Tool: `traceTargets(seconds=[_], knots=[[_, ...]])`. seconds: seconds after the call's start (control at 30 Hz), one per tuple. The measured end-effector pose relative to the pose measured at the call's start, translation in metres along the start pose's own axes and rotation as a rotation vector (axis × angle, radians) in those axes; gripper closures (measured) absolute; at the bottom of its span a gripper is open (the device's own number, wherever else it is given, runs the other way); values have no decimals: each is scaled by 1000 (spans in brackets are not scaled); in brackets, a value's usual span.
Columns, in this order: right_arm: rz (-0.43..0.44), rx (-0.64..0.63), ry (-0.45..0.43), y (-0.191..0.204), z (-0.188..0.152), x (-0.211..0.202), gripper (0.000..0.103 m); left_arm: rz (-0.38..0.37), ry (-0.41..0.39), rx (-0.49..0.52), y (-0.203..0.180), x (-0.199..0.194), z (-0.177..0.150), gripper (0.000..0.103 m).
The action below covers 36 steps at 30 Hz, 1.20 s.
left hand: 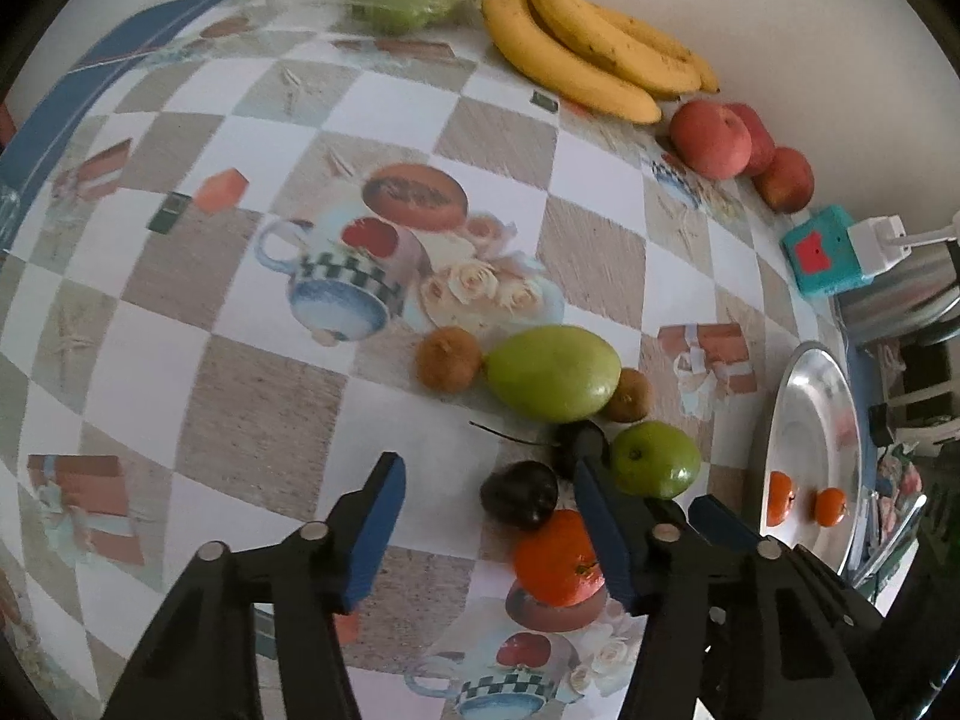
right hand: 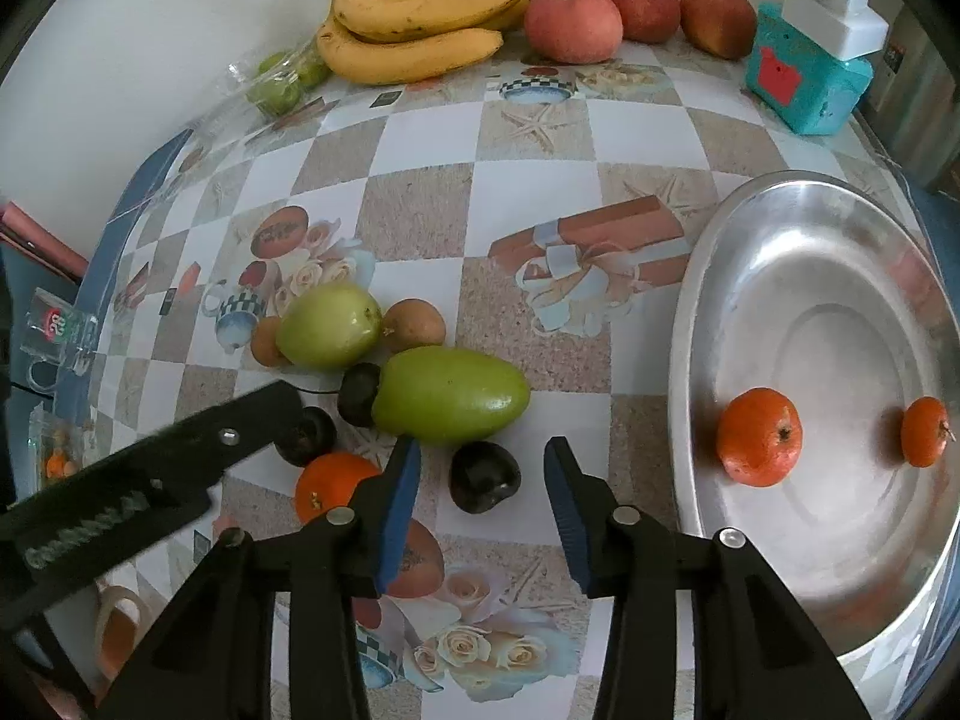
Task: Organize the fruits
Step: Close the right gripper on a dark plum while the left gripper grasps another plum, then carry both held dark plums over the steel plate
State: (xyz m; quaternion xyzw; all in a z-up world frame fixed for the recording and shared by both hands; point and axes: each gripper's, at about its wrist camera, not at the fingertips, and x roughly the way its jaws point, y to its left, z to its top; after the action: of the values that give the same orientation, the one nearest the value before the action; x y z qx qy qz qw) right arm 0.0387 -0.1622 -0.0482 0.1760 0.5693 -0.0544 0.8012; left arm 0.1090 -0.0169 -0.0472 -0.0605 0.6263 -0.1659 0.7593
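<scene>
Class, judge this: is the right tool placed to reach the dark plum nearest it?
Probably yes. The right tool is open, and the dark plum lies between its fingers on the table, with nothing lying across it.

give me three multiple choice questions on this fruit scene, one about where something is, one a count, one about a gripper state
1. Where do the bananas lie?
A. on the metal tray
B. at the back of the table by the wall
C. between the right gripper's fingers

2. How many oranges are on the metal tray?
A. none
B. two
C. four

3. What state is the right gripper in?
A. open, holding nothing
B. shut on an orange
C. shut on a banana

Answers:
1 B, the bunch rests against the wall beside the red apples.
2 B, one larger orange and one smaller orange sit on it.
3 A, its fingers stand apart around a dark fruit without touching it.
</scene>
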Motion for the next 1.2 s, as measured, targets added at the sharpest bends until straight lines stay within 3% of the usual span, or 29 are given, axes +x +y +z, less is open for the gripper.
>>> traceTargets(seconds=[0.37, 0.53, 0.97, 1.2], knots=[[-14, -1, 36, -2, -2, 10, 69, -27, 26, -6, -3, 8, -2, 59], [-13, 1, 38, -2, -3, 9, 72, -40, 31, -2, -5, 10, -1, 72], [1, -1, 43, -2, -2, 9, 76, -37, -4, -1, -4, -2, 3, 72], [21, 5, 8, -2, -2, -5, 76, -49, -74, -8, -2, -27, 6, 72]])
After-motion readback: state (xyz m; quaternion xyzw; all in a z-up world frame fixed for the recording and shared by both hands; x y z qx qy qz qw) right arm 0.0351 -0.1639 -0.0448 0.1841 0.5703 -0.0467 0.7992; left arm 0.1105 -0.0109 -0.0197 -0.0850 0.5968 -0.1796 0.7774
